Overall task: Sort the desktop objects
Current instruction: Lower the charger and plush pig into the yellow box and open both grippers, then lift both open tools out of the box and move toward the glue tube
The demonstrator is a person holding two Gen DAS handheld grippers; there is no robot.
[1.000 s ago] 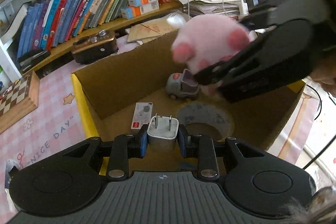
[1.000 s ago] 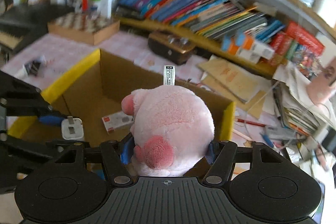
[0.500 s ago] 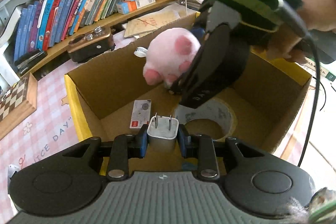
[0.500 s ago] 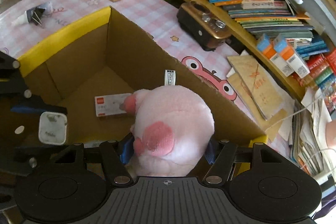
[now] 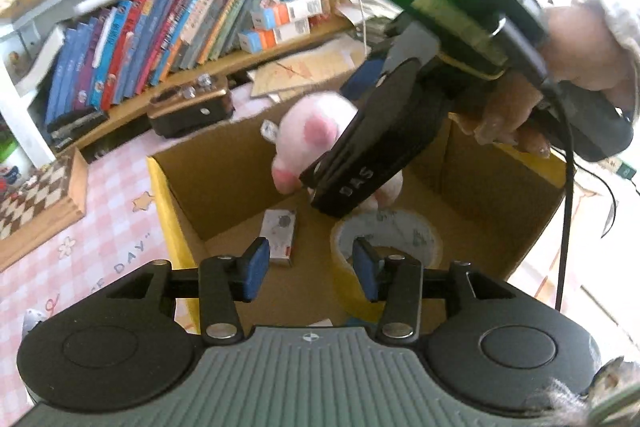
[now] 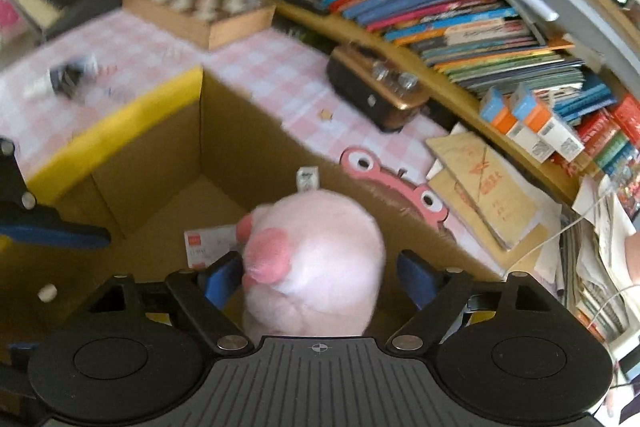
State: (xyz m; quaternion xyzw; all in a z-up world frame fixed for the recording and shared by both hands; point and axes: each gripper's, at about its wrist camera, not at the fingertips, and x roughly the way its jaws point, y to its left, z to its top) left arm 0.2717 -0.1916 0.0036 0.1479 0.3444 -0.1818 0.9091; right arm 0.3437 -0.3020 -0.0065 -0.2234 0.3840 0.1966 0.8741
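Pulling either pair of tongs out carelessly could go wrong: the right tongs (image 6: pixel 318 277) have just spread, and the pink plush toy (image 6: pixel 316 259) between their pads, inside the cardboard box (image 6: pixel 152 155), looks freed but close enough to snag and lift. The left tongs (image 5: pixel 308 269) have just opened too, empty, with the tape roll (image 5: pixel 386 239) and a small white packet (image 5: pixel 280 233) lying just ahead of their tips. Both point steeply down into the box, nearly crossing, so they might bump.
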